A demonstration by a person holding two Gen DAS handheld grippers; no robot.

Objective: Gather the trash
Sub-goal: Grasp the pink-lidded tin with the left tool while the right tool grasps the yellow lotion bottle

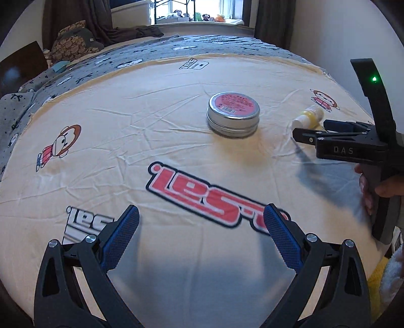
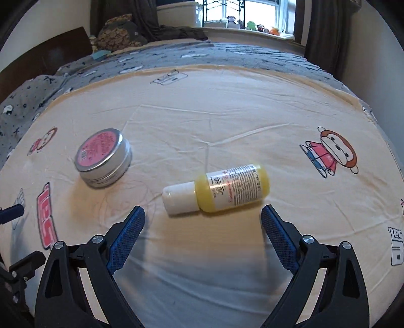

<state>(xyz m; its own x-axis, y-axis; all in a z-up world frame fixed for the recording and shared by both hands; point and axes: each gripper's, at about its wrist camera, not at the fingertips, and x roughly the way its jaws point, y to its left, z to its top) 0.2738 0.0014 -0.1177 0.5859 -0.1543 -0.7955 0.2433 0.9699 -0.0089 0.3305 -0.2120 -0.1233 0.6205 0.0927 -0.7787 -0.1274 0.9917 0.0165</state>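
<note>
A round silver tin [image 1: 233, 115] with a pink label lies flat on the cream cartoon sheet [image 1: 151, 131]; it also shows in the right wrist view [image 2: 103, 159]. A small yellow bottle [image 2: 217, 189] with a white cap lies on its side, cap pointing left; in the left wrist view it [image 1: 309, 116] lies right of the tin. My left gripper [image 1: 200, 217] is open and empty, well short of the tin. My right gripper [image 2: 203, 218] is open and empty, just short of the bottle, its fingers wider than the bottle. In the left wrist view the right gripper [image 1: 315, 131] hovers beside the bottle.
The cream sheet lies over a grey patterned blanket [image 1: 75, 73] on a bed. Pillows [image 1: 73, 43] and a dark headboard [image 1: 20, 65] are at the far left. A window sill with small toys [image 1: 199, 17] is beyond the bed. A yellow-and-white cloth [image 1: 386, 275] is at the right edge.
</note>
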